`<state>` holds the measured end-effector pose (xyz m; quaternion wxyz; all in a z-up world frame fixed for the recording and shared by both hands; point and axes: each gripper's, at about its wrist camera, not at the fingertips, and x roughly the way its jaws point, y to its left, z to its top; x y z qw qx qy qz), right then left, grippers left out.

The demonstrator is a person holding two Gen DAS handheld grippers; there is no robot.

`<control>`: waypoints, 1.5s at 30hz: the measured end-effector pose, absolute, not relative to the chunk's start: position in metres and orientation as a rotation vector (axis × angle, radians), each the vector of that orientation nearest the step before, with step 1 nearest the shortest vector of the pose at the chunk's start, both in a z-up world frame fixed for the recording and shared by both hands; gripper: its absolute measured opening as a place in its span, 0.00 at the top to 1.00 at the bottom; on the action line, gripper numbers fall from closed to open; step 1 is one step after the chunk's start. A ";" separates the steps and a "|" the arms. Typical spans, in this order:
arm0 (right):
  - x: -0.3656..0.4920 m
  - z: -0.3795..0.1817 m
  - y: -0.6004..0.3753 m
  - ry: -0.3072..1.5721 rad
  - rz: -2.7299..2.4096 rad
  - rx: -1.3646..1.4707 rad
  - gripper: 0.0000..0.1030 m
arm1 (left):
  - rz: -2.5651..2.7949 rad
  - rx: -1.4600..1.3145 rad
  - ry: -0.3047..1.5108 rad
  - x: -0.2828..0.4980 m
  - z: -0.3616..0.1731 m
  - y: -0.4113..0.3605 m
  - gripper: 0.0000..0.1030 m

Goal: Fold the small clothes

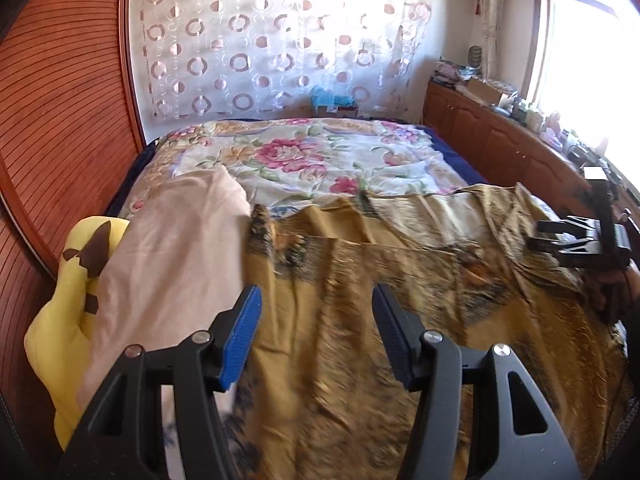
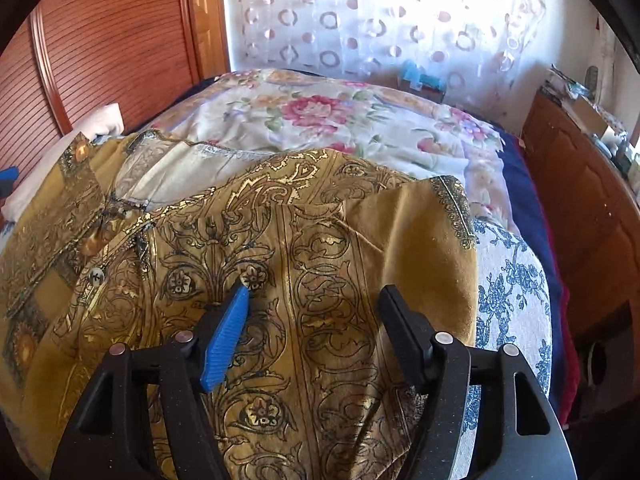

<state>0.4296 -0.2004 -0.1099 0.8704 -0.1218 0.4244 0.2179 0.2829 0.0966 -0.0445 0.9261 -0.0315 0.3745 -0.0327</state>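
Observation:
A mustard-gold shirt (image 1: 360, 300) with dark ornate print lies spread across the near part of the bed. My left gripper (image 1: 316, 292) hovers over its left half, open, with nothing between the blue pads. My right gripper (image 2: 316, 292) is open just above the shirt (image 2: 280, 248), close to the cloth, with nothing between its pads. A plain mustard sleeve (image 2: 400, 232) is folded over the printed front beside it. In the left wrist view the right gripper (image 1: 536, 235) shows at the shirt's right edge, held by a hand.
A pale pink garment (image 1: 172, 248) lies left of the shirt, over a yellow plush toy (image 1: 68, 320). The floral bedspread (image 1: 320, 156) stretches beyond. A white cloth with blue flowers (image 2: 512, 280) lies under the shirt's right side. A wooden cabinet (image 2: 592, 208) lines the right, slatted wooden doors (image 1: 60, 100) the left.

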 end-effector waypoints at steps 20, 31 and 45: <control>0.433 -0.111 -0.204 0.903 0.427 -0.242 0.16 | -0.048 -0.068 0.886 0.355 -0.074 0.118 0.64; 0.433 -0.111 -0.204 0.903 0.427 -0.242 0.16 | -0.042 -0.024 0.927 0.369 -0.087 0.115 0.63; 0.433 -0.111 -0.204 0.903 0.428 -0.242 0.16 | -0.139 -0.074 0.753 0.329 -0.047 0.098 0.99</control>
